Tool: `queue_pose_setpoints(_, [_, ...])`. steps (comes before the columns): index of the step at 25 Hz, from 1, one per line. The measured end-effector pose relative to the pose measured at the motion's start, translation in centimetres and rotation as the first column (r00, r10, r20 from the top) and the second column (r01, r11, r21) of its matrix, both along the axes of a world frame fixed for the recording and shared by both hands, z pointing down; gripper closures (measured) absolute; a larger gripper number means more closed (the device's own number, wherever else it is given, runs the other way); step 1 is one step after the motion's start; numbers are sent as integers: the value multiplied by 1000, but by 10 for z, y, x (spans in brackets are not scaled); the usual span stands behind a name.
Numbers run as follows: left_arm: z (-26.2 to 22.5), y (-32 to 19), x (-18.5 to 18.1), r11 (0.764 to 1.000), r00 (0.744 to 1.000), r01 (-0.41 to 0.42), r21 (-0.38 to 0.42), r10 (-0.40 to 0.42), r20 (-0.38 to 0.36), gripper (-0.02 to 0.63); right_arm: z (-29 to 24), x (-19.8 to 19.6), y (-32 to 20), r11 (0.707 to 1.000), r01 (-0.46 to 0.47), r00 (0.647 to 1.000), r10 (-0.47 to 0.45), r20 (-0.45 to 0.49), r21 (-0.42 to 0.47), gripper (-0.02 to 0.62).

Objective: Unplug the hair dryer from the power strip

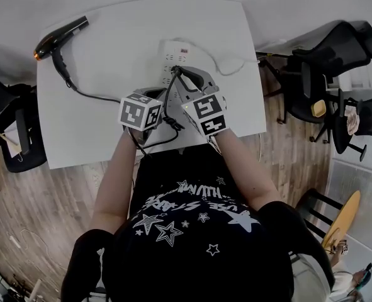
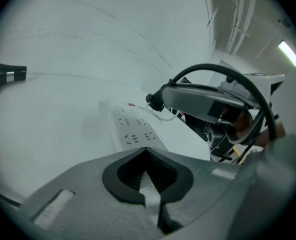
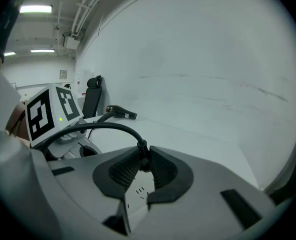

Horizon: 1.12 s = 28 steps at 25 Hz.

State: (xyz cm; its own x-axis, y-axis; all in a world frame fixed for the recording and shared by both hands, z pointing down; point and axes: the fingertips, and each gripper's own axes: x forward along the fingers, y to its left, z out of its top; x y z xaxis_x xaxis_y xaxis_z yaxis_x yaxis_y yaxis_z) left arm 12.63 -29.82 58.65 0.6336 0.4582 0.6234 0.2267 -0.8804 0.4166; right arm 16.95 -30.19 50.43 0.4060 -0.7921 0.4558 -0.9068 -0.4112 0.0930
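The black hair dryer [image 1: 58, 38] lies at the table's far left; it also shows in the right gripper view [image 3: 118, 112]. Its black cord [image 1: 97, 96] runs to a plug [image 3: 141, 155] on which my right gripper [image 3: 140, 159] is shut. The plug is just over the white power strip [image 1: 173, 56], whose sockets [image 3: 136, 190] show under the jaws; the prongs are hidden. In the left gripper view the right gripper's jaw tips hold the plug [image 2: 155, 101] above the strip [image 2: 132, 130]. My left gripper [image 2: 146, 156] is shut on nothing at the strip's near end.
The white table [image 1: 97, 137] ends just in front of the person's body. The strip's white lead [image 1: 233, 65] trails off to the right. Black office chairs [image 1: 337, 49] stand at the right and another chair [image 1: 16, 131] at the left, on a wooden floor.
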Motion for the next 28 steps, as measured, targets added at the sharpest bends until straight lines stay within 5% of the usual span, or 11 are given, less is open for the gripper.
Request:
queue_pose_setpoints(11, [-2, 1, -1, 998, 997, 67, 3, -67, -25, 600, -24, -5, 24, 996, -4, 1000, 4, -1, 88, 528])
queue_pose_setpoints(28, [-6, 2, 1, 948, 959, 283, 146, -276, -67, 600, -48, -5, 45, 958, 239, 971, -236, -36, 156, 526])
